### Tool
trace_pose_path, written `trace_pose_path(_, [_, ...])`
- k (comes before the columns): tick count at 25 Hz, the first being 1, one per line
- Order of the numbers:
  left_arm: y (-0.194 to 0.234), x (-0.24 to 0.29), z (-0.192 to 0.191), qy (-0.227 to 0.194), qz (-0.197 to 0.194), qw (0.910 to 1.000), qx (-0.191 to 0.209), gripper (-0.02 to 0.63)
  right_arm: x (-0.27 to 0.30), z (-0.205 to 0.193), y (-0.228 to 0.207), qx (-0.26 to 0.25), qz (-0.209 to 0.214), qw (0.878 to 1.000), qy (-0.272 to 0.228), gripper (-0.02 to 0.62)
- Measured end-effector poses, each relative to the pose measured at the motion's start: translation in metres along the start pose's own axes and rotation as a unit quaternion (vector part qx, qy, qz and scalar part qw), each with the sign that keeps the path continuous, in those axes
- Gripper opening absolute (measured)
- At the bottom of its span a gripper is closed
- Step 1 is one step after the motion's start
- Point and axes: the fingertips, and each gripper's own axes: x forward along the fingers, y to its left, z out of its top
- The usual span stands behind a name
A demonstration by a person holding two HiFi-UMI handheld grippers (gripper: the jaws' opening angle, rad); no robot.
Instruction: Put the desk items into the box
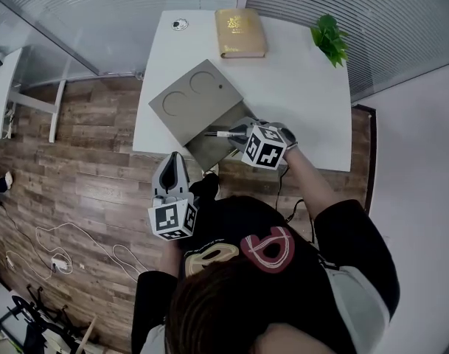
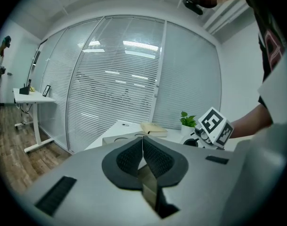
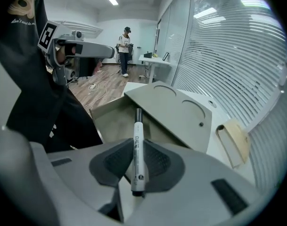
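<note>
Your tabletop (image 1: 298, 87) carries the open box (image 1: 209, 150) at its near edge, with the book (image 1: 239, 32) well behind it. Your left gripper (image 1: 172, 161) hangs off the tabletop, fingers together on nothing. Your right gripper (image 1: 242, 133) is nearer: its fingers are clamped on the marker (image 1: 223, 133), which juts straight ahead of them over the box's opening. Lowering it in looks like the next move.

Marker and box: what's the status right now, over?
Right gripper shut on marker, tip over the open box. Left gripper shut, empty, held off the desk. Book and plant sit far back, not in the way.
</note>
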Motion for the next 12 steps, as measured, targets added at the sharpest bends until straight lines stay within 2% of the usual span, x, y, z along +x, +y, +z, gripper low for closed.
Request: trace_pose_path(12, [0.018,0.013,-0.001,0.009,0.018,0.9998,-0.007,0.018,0.024,0.008,-0.001,-0.059,0.040,0.997,0.026,0.074])
